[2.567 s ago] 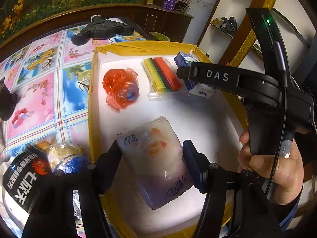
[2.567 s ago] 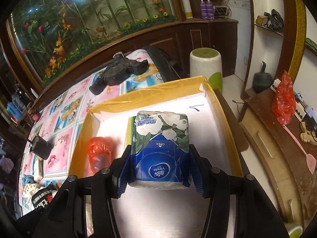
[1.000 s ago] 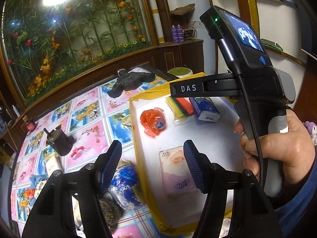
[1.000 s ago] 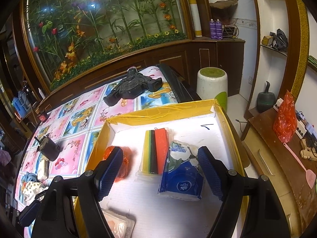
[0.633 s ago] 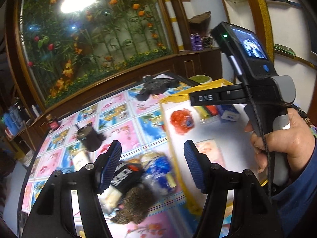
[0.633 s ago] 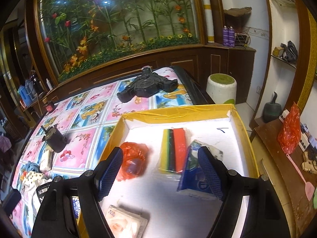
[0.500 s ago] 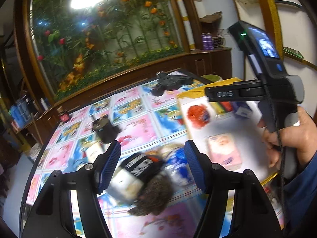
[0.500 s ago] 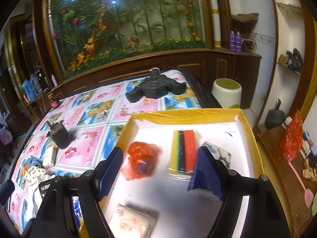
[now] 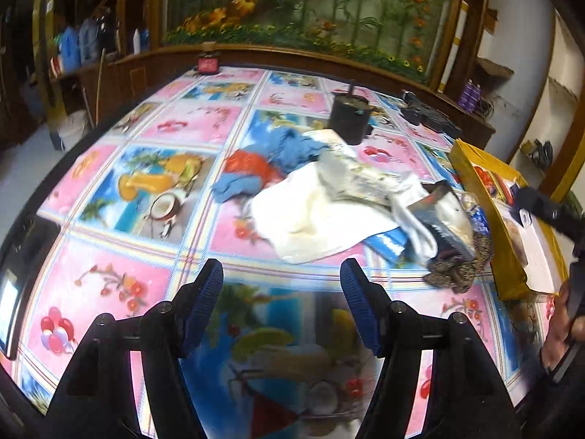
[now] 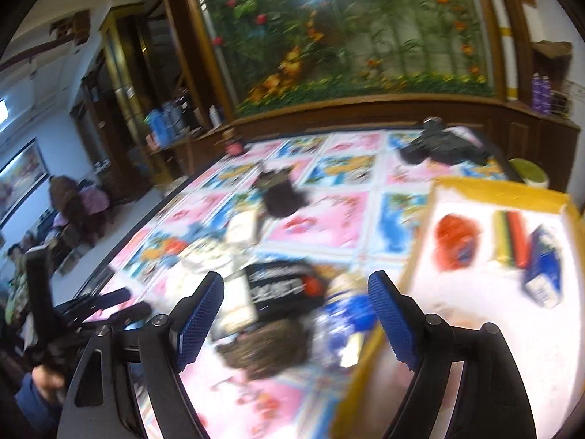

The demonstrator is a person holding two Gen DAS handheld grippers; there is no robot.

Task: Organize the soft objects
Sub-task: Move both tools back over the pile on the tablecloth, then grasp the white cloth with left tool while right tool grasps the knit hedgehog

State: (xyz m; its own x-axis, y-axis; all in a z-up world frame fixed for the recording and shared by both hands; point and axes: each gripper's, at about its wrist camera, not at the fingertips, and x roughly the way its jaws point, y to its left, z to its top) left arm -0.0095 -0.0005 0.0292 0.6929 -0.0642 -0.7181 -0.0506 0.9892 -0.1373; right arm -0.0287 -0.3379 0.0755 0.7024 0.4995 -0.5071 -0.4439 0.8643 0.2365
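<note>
1. Step in hand, as judged: fetch the next soft item from the loose pile on the flower-print tablecloth and carry it to the yellow-rimmed white tray.
2. Left gripper: jaws apart, nothing between them, over bare cloth just short of the pile. Right gripper: jaws have just been opening, nothing gripped; the pile's near end shows through the gap.
3. Pile contents: a rumpled white towel, a crumpled blue cloth beside a red bag, a black printed packet, a brown scrubby pad, and a blue-and-clear wrapped bundle touching the tray's outer wall.
4. Already in the tray: a red wrapped ball, a striped multicolour pack and a blue tissue pack, in a row along the far side.
5. Both views are blurred, so steady each hand before committing to a target.
6. Suggest 1 item per gripper: left takes the white towel, right the brown pad or the blue bundle.
7. Pinch the towel at a raised fold, not a flat spread, or the pads slide off.
8. Lift clear first; the towel overlaps its neighbours and may drag them.
9. Keep off the black pot behind the pile.
</note>
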